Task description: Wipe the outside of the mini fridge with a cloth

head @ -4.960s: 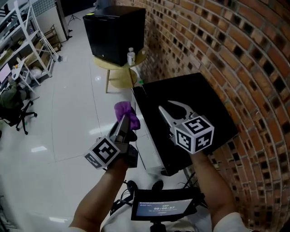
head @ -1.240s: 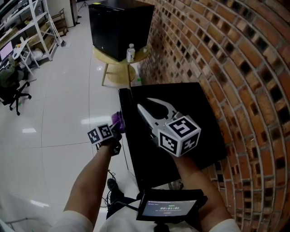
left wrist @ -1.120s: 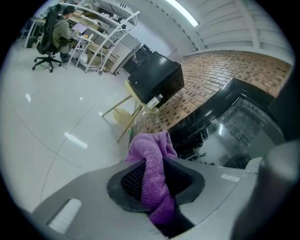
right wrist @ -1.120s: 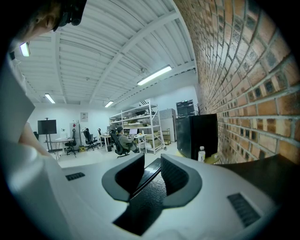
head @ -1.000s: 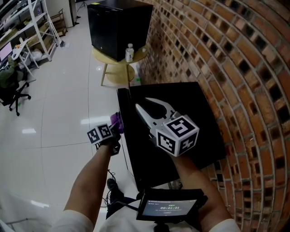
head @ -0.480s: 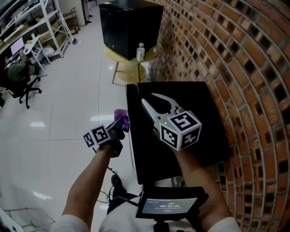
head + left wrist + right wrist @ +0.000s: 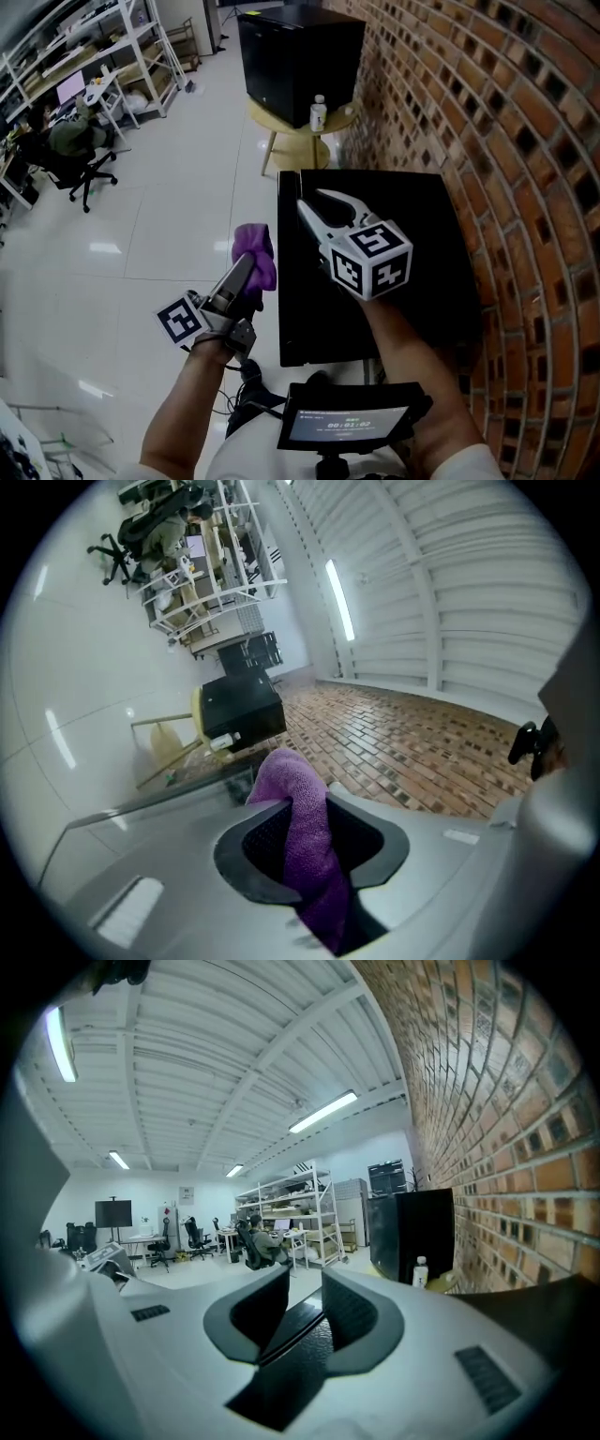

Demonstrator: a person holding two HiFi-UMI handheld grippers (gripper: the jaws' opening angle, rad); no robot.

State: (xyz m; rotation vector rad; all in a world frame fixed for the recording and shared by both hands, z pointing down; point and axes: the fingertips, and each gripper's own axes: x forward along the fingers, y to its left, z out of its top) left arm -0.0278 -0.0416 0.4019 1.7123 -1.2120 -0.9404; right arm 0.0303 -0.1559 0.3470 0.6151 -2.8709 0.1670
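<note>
Left gripper (image 7: 247, 272): closed on the purple cloth (image 7: 255, 250). In the left gripper view the cloth (image 7: 287, 778) fills the gap between the two dark pads (image 7: 253, 841), bulges out past the tips and hangs down behind them. The gripper (image 7: 309, 810) points roughly level towards the brick wall (image 7: 403, 747).

Cloth position: in the head view it sits just beside the left edge of the mini fridge (image 7: 375, 272), near the front corner of the top. I cannot tell whether it touches the fridge.

Right gripper (image 7: 320, 199): jaws apart with a narrow gap and nothing between them. In the right gripper view, the gripper (image 7: 305, 1290) looks along the fridge's dark top (image 7: 289, 1365). In the head view it is over the top panel, towards the left half. I cannot tell whether it rests on the panel.

Mini fridge: black, standing on the floor against the brick wall (image 7: 506, 141), top face towards the head camera.

Surroundings: a second black box (image 7: 300, 52) stands on a round yellow desk (image 7: 298, 127) further along the wall, with a small bottle (image 7: 319, 112) beside it. White shelving (image 7: 103, 56) runs along the left, with a person in an office chair (image 7: 73, 142) in front of it. A small screen (image 7: 345, 427) shows at the bottom edge of the head view.
</note>
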